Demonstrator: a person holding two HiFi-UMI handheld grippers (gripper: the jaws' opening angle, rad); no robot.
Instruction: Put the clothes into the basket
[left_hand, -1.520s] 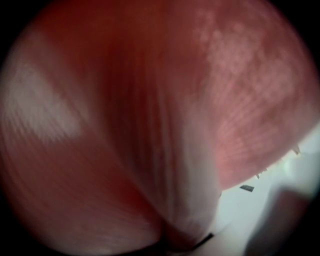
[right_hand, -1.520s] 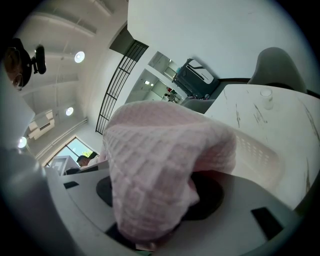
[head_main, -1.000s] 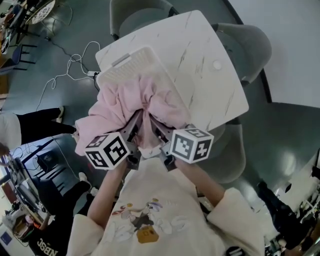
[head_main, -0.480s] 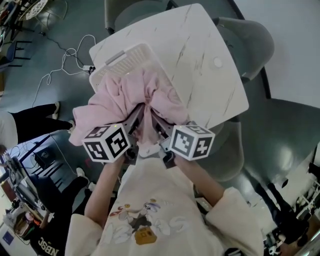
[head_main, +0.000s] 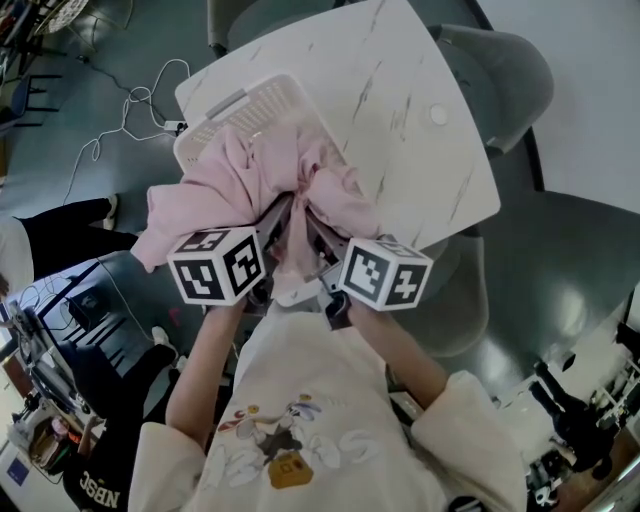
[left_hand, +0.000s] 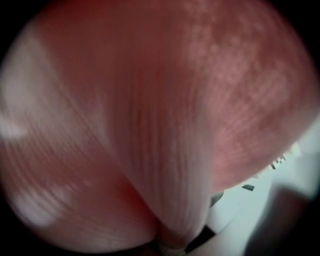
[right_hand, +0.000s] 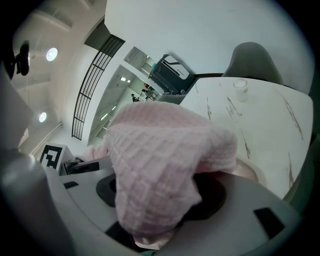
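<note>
A pink knitted garment (head_main: 240, 185) is heaped over the near end of a white slatted basket (head_main: 235, 110) on the white marble table (head_main: 400, 100), and part of it hangs off toward me. My left gripper (head_main: 278, 208) and my right gripper (head_main: 312, 218) reach side by side into its middle fold, so their tips are buried. Pink cloth (left_hand: 150, 125) fills the left gripper view and hides those jaws, which have just been opening. The right jaws stand wide apart, with a wad of the garment (right_hand: 160, 170) draped between them.
A small white cup (head_main: 437, 116) stands on the table's far right part. Grey chairs (head_main: 500, 70) ring the table. Cables (head_main: 130, 110) lie on the floor at left, beside a person in black (head_main: 60, 240). The basket's far end shows bare slats.
Both grippers have pushed forward and down into the garment. The pink cloth has sunk further over the basket's near end.
</note>
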